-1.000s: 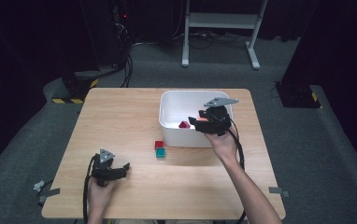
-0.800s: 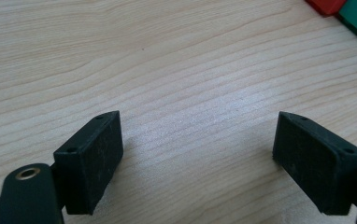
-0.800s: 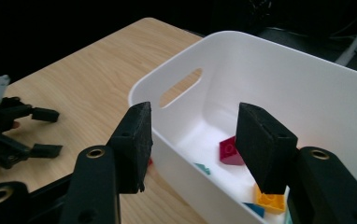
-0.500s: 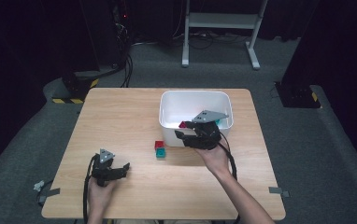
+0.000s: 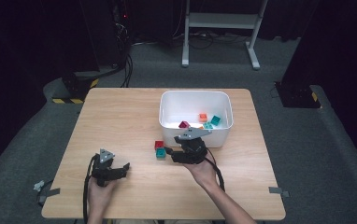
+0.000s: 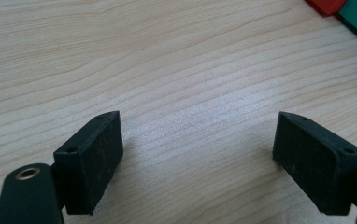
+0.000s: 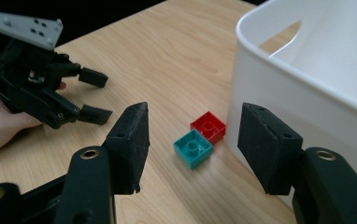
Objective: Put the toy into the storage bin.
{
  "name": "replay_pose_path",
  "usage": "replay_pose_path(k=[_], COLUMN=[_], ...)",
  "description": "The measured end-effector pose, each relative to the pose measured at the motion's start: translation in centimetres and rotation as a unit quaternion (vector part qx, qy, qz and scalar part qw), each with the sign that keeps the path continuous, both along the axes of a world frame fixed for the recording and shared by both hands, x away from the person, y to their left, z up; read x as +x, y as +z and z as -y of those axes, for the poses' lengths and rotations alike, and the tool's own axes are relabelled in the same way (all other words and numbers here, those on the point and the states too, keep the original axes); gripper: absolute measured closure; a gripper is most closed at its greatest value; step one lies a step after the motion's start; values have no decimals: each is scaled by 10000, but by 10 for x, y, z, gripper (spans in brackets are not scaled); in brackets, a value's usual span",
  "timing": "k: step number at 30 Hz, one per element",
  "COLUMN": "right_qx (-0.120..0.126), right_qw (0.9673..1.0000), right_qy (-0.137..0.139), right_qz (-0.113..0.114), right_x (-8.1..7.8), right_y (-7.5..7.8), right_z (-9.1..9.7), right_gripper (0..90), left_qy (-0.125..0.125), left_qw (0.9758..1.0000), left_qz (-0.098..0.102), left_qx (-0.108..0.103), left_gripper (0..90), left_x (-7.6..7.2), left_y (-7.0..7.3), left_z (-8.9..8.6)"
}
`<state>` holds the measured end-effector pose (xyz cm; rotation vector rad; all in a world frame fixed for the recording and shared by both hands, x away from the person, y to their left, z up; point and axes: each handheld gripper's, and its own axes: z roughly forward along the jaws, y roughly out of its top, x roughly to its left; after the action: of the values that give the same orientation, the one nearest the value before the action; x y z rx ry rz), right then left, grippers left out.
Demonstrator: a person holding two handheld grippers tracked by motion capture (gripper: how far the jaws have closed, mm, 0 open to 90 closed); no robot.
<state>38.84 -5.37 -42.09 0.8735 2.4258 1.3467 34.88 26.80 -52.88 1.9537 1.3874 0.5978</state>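
Blocks, teal and red beside the bin, should be straddled squarely by the open, empty right tool; the left tool is held open too.

Light wooden bench on grey carpet, dark room beyond, white metal stand at 12 o'clock, black cables and yellow-black striped block at 10 o'clock

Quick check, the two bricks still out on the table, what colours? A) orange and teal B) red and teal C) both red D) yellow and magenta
B: the red brick and the teal brick sit side by side on the table beside the white bin, ahead of the open right claw.
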Motion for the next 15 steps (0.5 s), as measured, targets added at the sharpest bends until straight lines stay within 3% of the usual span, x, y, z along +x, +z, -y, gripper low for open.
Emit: replay_pose_path(k=[8, 15], right_qx=[-131, -404], right_qw=[9997, 9987], right_qy=[-83, -136], right_qz=[-189, -279], right_x=[2, 5], right_y=[-37, -64], right_z=[-16, -30], right_gripper=[391, 362], left_qy=[-1, -2], left_qw=[10000, 10000], left_qz=[0, -1], left_qx=[1, 1], left_gripper=[162, 162], left_x=[0, 0], left_y=[0, 0], left_z=[0, 0])
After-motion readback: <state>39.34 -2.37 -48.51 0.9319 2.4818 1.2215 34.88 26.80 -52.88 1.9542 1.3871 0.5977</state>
